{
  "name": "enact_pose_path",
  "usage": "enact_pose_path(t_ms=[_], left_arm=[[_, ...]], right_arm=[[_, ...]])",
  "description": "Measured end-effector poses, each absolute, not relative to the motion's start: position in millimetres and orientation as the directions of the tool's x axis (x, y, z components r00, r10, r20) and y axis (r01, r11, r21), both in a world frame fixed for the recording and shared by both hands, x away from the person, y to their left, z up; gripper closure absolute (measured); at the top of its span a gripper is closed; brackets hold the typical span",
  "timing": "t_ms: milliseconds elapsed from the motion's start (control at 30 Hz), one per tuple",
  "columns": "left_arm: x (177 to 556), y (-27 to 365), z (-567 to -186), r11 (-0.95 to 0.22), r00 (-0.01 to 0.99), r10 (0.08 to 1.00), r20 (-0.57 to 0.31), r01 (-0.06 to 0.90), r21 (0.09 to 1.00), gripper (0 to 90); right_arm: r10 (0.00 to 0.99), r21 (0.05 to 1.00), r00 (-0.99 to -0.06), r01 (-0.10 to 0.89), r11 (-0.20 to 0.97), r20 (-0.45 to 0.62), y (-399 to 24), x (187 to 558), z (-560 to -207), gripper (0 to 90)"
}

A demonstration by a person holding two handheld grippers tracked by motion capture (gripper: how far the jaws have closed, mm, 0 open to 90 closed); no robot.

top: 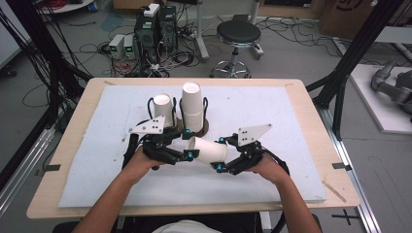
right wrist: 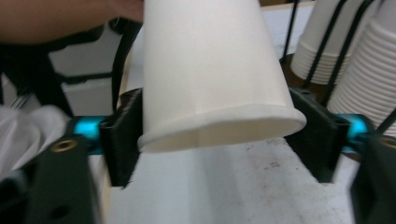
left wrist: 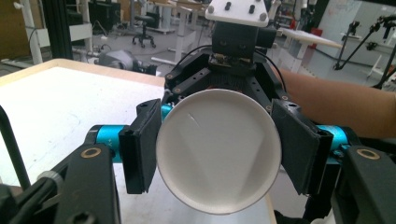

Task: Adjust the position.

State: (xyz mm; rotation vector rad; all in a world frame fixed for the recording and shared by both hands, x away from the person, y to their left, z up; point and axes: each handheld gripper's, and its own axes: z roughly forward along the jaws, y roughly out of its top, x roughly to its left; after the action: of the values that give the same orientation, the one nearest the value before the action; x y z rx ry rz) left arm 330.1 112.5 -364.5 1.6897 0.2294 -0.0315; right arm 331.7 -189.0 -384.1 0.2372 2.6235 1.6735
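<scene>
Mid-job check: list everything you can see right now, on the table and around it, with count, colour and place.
loose cup: 1, white, on its side between both grippers
cup stacks: 2, white, upside down in black wire holders, mid-mat
mat: 1, white, covering the table
table: 1, light wood
stool: 1, black, on the floor beyond the table
computer cases: 2, dark, on the floor beyond the table
left gripper: black, shut on loose cup
right gripper: black, shut on loose cup
forearms: 2, bottom edge

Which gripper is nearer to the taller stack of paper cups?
Left. The left gripper is just in front of the taller stack; the right gripper is farther, to its front right.
</scene>
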Motion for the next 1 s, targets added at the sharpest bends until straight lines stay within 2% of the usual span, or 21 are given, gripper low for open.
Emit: enact_pose_path(t_ms=[33,233,400,500,567,633,700,800,867,1000], left_arm=[[329.9,112.8,-364.1,-0.109,0.98,0.134,-0.15,0.165,0.98,36.2],[328.5,112.2,-361.8,-0.07,0.981,0.116,-0.154,0.163,0.984,36.3],[328.3,111.3,-362.7,-0.085,0.982,0.108,-0.155,0.165,0.983,36.4],[327.3,109.2,-362.9,-0.093,0.98,0.113,-0.163,0.174,0.98,35.9],[326.8,108.8,-362.7,-0.102,0.981,0.118,-0.155,0.167,0.981,35.7],[325.9,107.7,-361.4,-0.126,0.98,0.141,-0.141,0.159,0.979,28.0],[325.9,107.5,-361.0,-0.143,0.98,0.147,-0.138,0.159,0.977,27.3],[326.4,106.5,-362.5,-0.164,0.981,0.14,-0.136,0.159,0.974,28.4],[326.6,106.3,-364.0,-0.173,0.984,0.117,-0.133,0.152,0.973,35.5],[325.8,106.0,-364.1,-0.17,0.986,0.105,-0.129,0.146,0.975,36.3]], right_arm=[[0.155,0.908,-0.985,0.13,0.398,0.073,-189.1,331.3,-384.0,20.6],[0.153,0.928,-0.982,0.16,0.337,0.114,-185.5,330.6,-387.3,19.6],[0.113,0.93,-0.991,0.102,0.354,0.065,-186.9,329.9,-385.6,34.1],[0.099,0.928,-0.993,0.094,0.361,0.062,-190.6,330.2,-384.3,39.6],[0.091,0.927,-0.994,0.093,0.363,0.064,-191.6,330.2,-384.1,40.8],[0.089,0.925,-0.994,0.094,0.368,0.066,-192.6,330.2,-382.8,41.6],[0.085,0.911,-0.995,0.079,0.404,0.048,-192.6,329.8,-380.9,41.9],[0.078,0.899,-0.996,0.075,0.432,0.046,-191.9,329.5,-381.7,42.0],[0.078,0.899,-0.996,0.076,0.432,0.046,-191.9,329.8,-381.9,42.0],[0.071,0.902,-0.996,0.077,0.426,0.051,-193.0,330.0,-381.5,41.7]])
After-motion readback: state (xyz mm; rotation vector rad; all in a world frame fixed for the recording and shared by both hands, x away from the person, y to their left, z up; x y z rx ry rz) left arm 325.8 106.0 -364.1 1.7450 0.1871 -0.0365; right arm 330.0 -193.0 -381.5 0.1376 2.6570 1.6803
